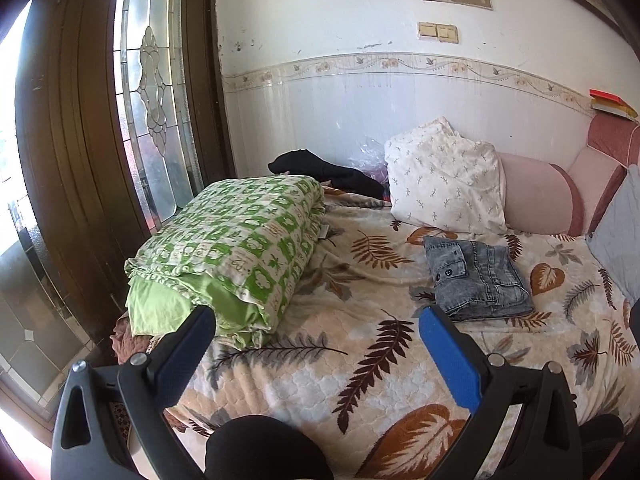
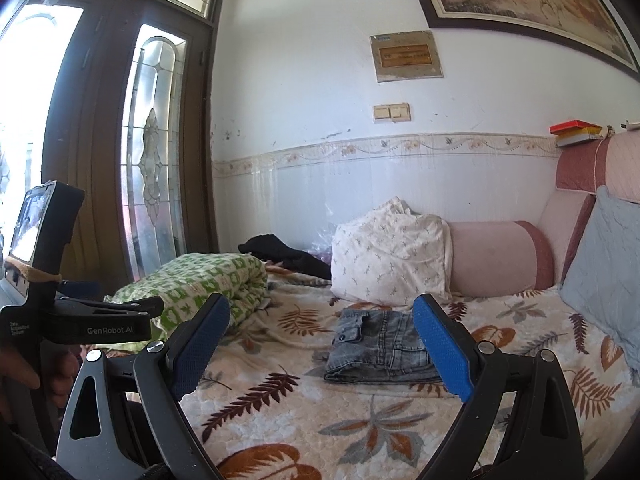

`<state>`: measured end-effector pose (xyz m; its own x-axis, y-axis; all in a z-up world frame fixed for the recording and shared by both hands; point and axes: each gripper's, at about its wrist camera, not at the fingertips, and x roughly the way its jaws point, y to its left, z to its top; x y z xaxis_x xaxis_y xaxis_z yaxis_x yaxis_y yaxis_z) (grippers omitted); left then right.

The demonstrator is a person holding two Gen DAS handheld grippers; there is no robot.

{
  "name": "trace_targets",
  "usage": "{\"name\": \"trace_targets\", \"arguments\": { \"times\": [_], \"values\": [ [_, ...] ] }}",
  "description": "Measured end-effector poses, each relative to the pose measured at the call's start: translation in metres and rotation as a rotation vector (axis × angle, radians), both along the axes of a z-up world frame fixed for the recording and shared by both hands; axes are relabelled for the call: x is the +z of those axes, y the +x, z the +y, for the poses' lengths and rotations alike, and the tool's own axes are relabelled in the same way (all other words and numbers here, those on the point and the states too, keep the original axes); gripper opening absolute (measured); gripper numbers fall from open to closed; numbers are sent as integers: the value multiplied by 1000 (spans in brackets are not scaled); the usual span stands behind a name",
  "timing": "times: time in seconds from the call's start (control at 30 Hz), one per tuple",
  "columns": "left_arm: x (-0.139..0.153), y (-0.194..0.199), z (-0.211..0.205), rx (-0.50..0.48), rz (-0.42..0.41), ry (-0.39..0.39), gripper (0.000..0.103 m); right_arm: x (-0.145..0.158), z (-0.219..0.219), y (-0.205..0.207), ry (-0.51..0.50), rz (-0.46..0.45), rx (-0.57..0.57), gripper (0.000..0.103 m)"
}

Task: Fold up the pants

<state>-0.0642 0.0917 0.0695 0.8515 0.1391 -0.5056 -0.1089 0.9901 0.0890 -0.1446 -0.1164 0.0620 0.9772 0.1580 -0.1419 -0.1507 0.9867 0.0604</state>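
**Folded grey jeans lie ahead of two empty tongs**

The grey denim jeans sit as a compact folded stack on the leaf-print bedspread, ahead of the left gripper and slightly to its right, and straight ahead of the right gripper, partly behind its right finger. Both tongs hover with fingers spread wide, holding nothing, clear of the cloth. The denim looks thick, fairly heavy and limp rather than stiff, and unlikely to slip. The best hold is probably the layered near edge, pinching all layers together. The folding appears essentially done.
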Motion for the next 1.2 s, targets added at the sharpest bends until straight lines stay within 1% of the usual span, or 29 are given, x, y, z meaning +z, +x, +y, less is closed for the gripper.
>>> {"name": "trace_targets", "arguments": {
  "times": [0.2, 0.47, 1.2],
  "values": [
    [-3, 1, 0, 12, 9, -2, 103, -3, 2, 3, -17, 4, 0, 94],
    [-7, 3, -2, 5, 23, -5, 103, -8, -3, 7, 1, 25, -7, 94],
    [-5, 2, -1, 6, 20, -9, 103, -7, 3, 7, -21, 25, 1, 94]
  ]
}}
